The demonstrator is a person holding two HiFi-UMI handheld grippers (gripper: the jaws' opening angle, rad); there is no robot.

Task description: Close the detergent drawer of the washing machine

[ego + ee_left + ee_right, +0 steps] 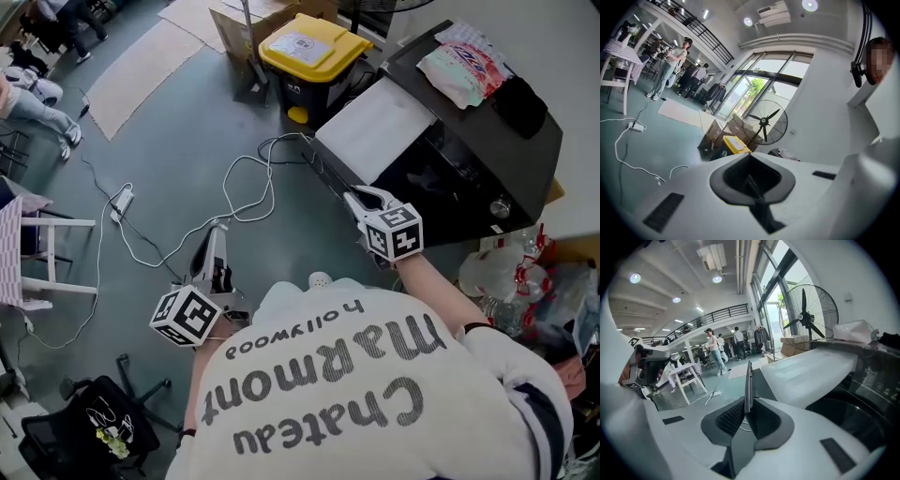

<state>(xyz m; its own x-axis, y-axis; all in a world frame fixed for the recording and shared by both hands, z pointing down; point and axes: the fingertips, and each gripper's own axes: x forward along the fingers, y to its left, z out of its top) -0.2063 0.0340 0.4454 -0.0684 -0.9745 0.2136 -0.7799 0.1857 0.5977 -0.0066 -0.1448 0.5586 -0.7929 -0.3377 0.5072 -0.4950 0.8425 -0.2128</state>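
Setting: large open hall, workshop-like. Evidence: mezzanine railing (717, 314), glazed front (750, 89), industrial fan (805, 315), cardboard boxes (248, 23), floor cables (248, 157).

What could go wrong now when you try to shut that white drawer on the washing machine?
1. The right tongs pinch only the drawer's thin dark edge, so they might slip off when pushing.
2. Holding that edge as it slides in, they could get squashed between the white detergent drawer and the washing machine.
3. A white cable loops on the floor close by; a step could catch it.
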